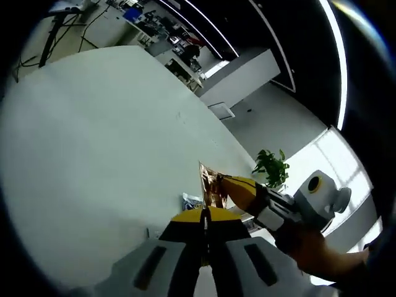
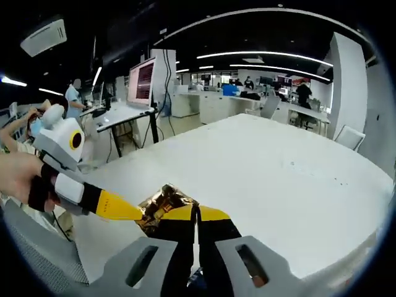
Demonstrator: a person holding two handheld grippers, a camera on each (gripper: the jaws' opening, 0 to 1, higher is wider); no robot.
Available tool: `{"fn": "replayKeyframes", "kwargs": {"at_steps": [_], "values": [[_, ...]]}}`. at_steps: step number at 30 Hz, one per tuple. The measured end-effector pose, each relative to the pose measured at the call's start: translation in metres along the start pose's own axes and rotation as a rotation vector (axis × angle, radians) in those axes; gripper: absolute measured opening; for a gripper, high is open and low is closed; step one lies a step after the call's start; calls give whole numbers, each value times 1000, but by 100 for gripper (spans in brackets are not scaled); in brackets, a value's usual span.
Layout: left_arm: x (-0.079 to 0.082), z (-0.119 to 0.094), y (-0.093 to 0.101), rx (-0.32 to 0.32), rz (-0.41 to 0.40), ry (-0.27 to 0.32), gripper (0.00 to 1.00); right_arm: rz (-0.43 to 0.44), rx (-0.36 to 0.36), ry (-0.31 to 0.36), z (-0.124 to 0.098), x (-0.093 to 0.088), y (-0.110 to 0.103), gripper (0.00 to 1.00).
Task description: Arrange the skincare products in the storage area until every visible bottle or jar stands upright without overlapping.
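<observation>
I counted one white table (image 2: pixel 291 179) in both views, and two yellow-tipped grippers over it: the left gripper (image 1: pixel 205 218) and the right gripper (image 2: pixel 197 213). Between them I saw one crinkled gold-brown packet (image 2: pixel 162 204). One potted plant (image 1: pixel 271 166) stood beyond the table's edge. I made out one lit monitor (image 2: pixel 142 80) on a desk. Of upright bottles or jars, I couldn't count any for certain.

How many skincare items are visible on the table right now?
1: a shiny gold-brown packet near the table edge, where both grippers' tips meet, left gripper and right gripper. In the left gripper view it sits at. More may be hidden behind the jaws.
</observation>
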State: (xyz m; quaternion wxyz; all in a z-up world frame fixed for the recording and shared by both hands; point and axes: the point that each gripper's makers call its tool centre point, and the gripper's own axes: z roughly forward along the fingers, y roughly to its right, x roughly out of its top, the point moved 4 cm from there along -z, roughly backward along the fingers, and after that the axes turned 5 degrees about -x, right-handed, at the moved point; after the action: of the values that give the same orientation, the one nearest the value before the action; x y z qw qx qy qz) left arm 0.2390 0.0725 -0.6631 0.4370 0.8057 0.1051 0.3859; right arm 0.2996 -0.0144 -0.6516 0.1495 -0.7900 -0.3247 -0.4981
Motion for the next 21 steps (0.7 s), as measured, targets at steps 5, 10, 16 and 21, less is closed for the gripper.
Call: {"fn": "replayKeyframes", "kwargs": {"at_steps": [5,10,16,21], "values": [[-4,11,-17,30,7,-34,0,-45,-18,-40,13,-15,0,1],[-9,20,-33,49,1,-60,0,-73,-11,-92,27,-30,2,1],[-13,32,-52,95,54,-121,0,-165,-13,-152,41,-46,0,1],[-14,39,-62,113,126,-166,0,-196,-8,-168,46,-55,0,1]]}}
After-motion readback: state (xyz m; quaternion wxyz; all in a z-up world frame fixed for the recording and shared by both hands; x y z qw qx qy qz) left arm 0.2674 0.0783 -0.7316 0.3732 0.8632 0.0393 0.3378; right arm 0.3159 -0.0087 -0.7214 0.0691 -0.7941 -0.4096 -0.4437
